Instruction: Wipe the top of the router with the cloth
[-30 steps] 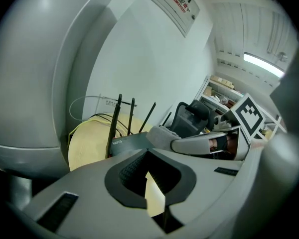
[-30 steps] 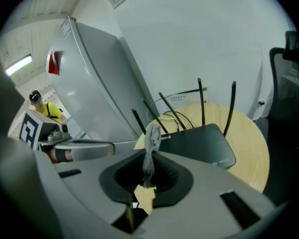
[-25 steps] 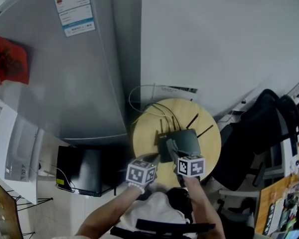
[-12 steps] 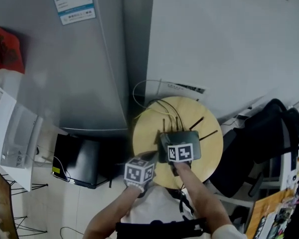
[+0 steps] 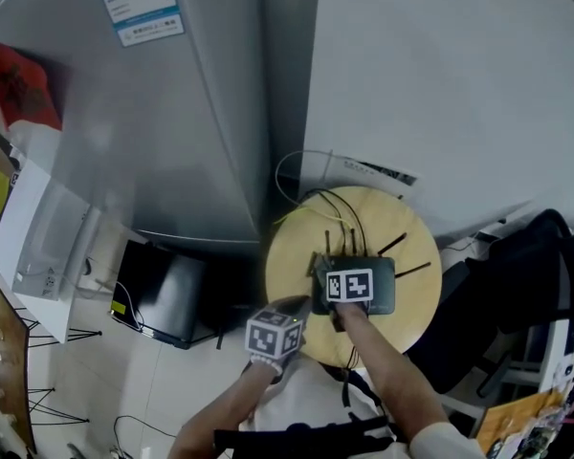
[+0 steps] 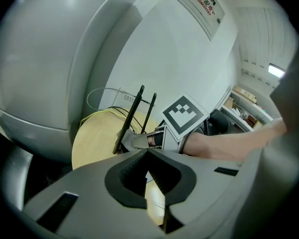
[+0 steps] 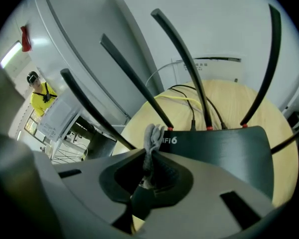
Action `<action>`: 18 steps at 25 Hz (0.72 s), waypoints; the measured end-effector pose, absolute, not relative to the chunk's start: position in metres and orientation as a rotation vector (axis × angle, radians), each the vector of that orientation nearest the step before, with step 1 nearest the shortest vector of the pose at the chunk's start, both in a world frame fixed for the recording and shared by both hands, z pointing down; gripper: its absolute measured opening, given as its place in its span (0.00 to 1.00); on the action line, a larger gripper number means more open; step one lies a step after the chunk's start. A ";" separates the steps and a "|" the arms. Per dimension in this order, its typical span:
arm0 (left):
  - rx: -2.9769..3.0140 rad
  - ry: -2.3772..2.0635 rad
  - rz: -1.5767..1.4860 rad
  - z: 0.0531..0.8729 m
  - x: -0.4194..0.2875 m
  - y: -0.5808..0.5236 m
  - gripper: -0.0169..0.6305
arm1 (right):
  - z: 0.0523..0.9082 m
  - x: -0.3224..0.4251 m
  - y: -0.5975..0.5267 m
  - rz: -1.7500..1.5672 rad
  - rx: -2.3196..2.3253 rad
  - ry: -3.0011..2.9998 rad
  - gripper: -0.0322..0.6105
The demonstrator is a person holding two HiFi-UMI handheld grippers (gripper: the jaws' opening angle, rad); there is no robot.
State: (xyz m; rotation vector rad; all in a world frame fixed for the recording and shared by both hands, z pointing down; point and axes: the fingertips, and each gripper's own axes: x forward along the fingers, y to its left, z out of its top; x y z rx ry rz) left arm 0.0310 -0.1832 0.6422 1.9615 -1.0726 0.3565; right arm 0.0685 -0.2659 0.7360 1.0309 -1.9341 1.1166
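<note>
"Why's the right gripper (image 7: 150, 152) so low over the router (image 7: 224, 151)?"

"It's clamped on the cloth (image 7: 152, 133), holding it to the top by the antennas (image 7: 182, 59), set to drag across, I'd guess."

"And the left gripper (image 6: 147, 152)?"

"Jaws together, empty, by the bench (image 6: 97, 138) edge, out of the way."

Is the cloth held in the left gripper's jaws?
No, the gray cloth sits pinched in the right gripper above the router; the left gripper holds nothing.

Office corner, by the look of it: tall grey refrigerator (image 5: 153, 113) wearing a blue-and-white energy label (image 5: 139, 6), small round pale-wood table (image 5: 292, 256) against a plain white wall (image 5: 440, 65), black office chair (image 5: 526, 275) alongside.
</note>
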 end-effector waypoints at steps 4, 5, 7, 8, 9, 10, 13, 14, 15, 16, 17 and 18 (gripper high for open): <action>1.961 -1.067 0.351 0.643 0.037 -0.184 0.02 | 0.735 0.084 -0.272 1.105 1.078 -1.924 0.11; 1.964 -1.062 0.356 0.644 0.040 -0.184 0.02 | 0.735 0.091 -0.274 1.104 1.099 -1.914 0.11; 1.972 -1.048 0.364 0.644 0.046 -0.186 0.02 | 0.735 0.108 -0.277 1.108 1.142 -1.892 0.11; 1.977 -1.039 0.366 0.644 0.050 -0.187 0.02 | 0.735 0.118 -0.278 1.110 1.164 -1.881 0.11; 1.981 -1.029 0.367 0.644 0.054 -0.187 0.02 | 0.736 0.128 -0.280 1.113 1.188 -1.870 0.11; 1.984 -1.019 0.370 0.645 0.058 -0.188 0.02 | 0.736 0.139 -0.282 1.116 1.212 -1.859 0.11; 1.995 -0.993 0.397 0.645 0.072 -0.189 0.02 | 0.737 0.171 -0.285 1.132 1.282 -1.824 0.11; 2.003 -0.984 0.404 0.644 0.076 -0.190 0.02 | 0.738 0.182 -0.286 1.136 1.304 -1.812 0.11; 2.010 -0.976 0.408 0.643 0.081 -0.190 0.02 | 0.738 0.192 -0.287 1.138 1.326 -1.798 0.11; 2.015 -0.968 0.412 0.643 0.086 -0.190 0.02 | 0.739 0.203 -0.287 1.138 1.349 -1.783 0.11; 2.020 -0.961 0.415 0.642 0.090 -0.191 0.02 | 0.740 0.213 -0.287 1.135 1.371 -1.768 0.11; 2.024 -0.956 0.419 0.642 0.093 -0.191 0.02 | 0.741 0.222 -0.288 1.132 1.393 -1.754 0.11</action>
